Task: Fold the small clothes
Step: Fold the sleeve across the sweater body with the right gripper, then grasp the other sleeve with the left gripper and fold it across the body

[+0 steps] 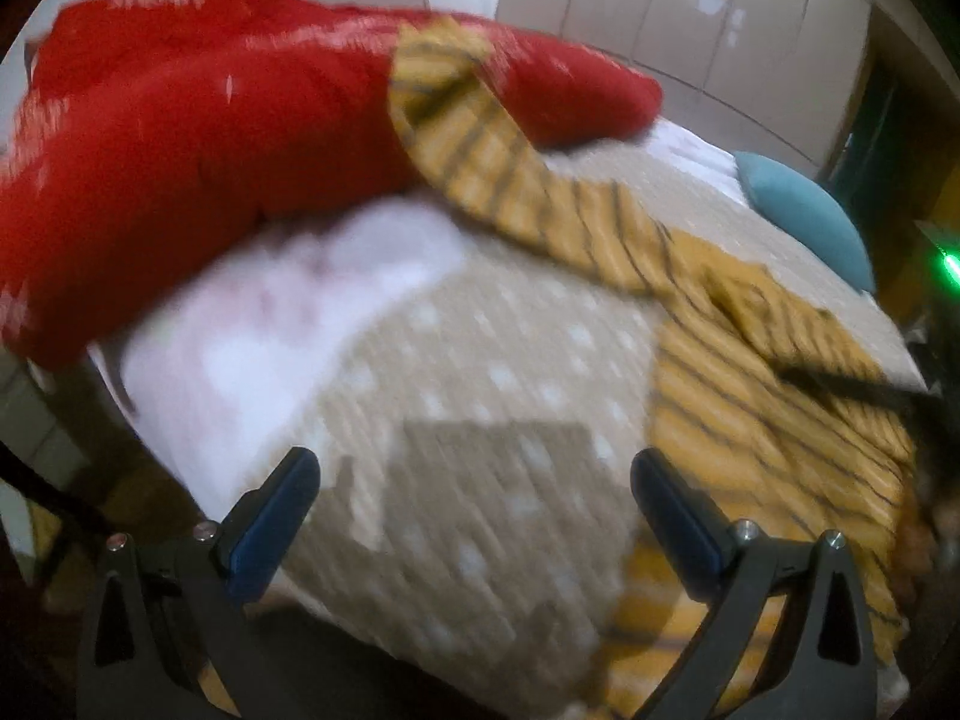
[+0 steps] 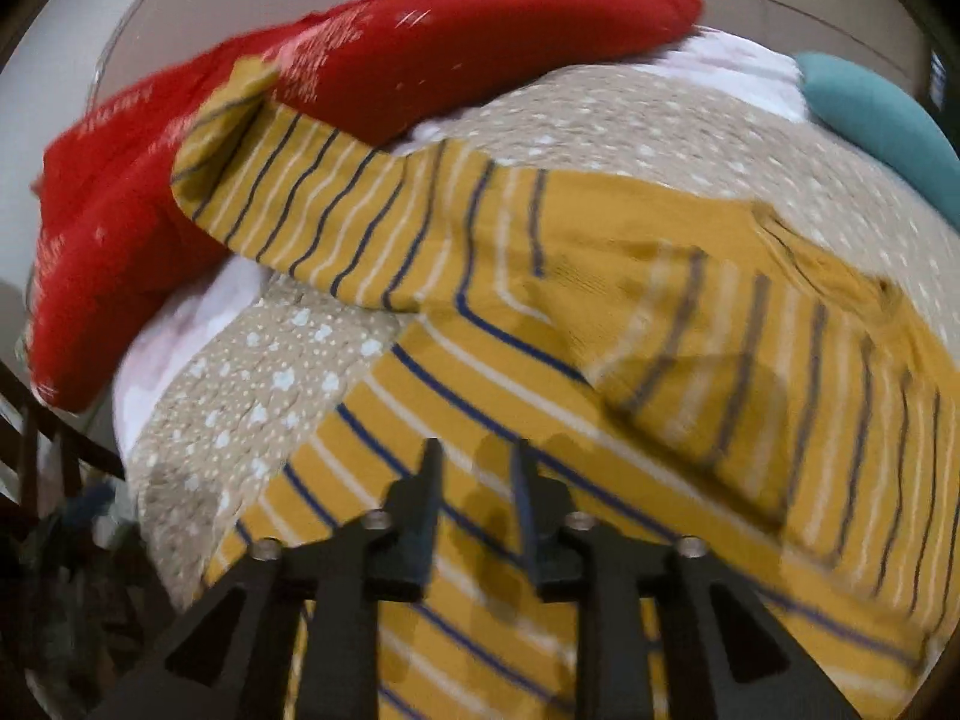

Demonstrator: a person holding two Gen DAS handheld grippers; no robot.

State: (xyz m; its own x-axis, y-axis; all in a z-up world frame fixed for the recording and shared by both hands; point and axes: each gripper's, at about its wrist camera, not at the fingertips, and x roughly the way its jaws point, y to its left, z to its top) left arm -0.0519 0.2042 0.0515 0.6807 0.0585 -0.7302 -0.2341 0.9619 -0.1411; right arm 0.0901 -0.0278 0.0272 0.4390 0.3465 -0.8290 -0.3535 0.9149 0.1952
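Both views are smeared by motion blur, and the near edge of the mustard striped shirt (image 2: 600,324) is cut off behind the right gripper (image 2: 477,468) — whether the cloth sits between its fingers cannot be told. Those fingers stand close together with a narrow gap, low over the shirt's body. The left gripper (image 1: 474,480) has its fingers spread wide, holding nothing, above the dotted beige bedspread (image 1: 480,372), with the shirt lying to its right. One sleeve (image 2: 312,198) stretches away onto a red quilt (image 2: 420,42) at the far side of the bed. A teal pillow (image 1: 810,216) lies at the right edge — pale wardrobe panels (image 1: 690,12) stand behind.
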